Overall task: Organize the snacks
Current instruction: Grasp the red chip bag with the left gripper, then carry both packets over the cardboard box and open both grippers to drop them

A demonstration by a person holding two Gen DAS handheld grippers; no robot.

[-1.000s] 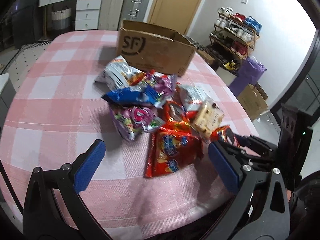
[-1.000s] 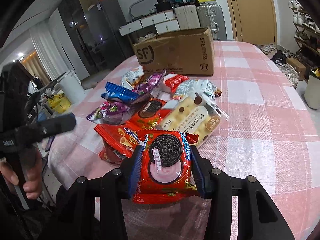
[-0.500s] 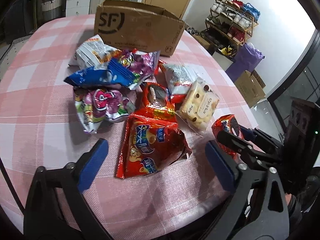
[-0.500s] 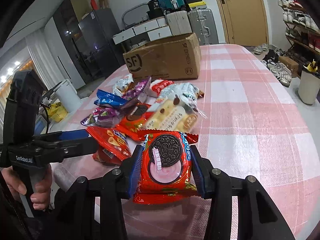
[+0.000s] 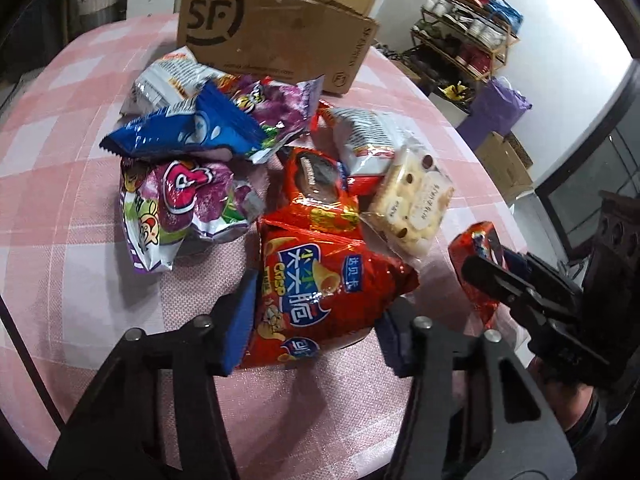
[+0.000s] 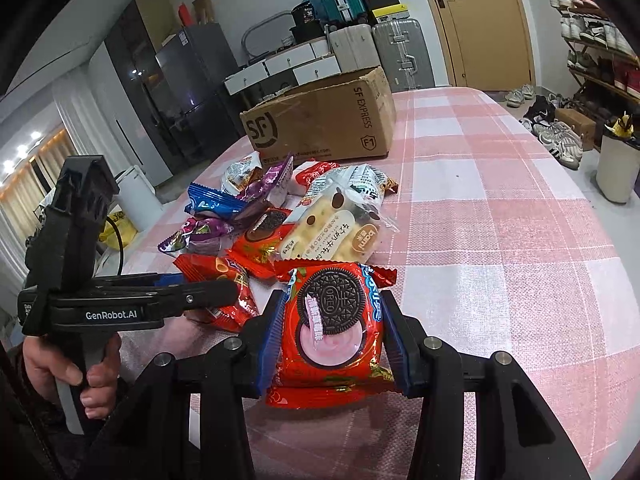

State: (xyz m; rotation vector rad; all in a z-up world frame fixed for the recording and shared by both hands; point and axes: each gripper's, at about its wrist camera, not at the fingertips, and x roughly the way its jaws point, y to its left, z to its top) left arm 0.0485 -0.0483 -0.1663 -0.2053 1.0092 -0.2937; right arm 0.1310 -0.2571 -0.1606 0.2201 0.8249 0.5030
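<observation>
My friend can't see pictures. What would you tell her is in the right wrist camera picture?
Black tongs with blue pads squeeze a red Oreo cookie packet above a pink checked tablecloth. Behind it lies a pile of colourful snack bags, then a brown cardboard box. At left, a hand holds the other tongs around a red chip bag.

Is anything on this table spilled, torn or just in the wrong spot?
Nothing looks spilled or torn. What stands out is the mess: the snack packets lie in a loose overlapping heap on the checked tablecloth, in front of the cardboard box. Only the Oreo packet in the right gripper and the red crisp bag between the left gripper's fingers are being handled.
</observation>
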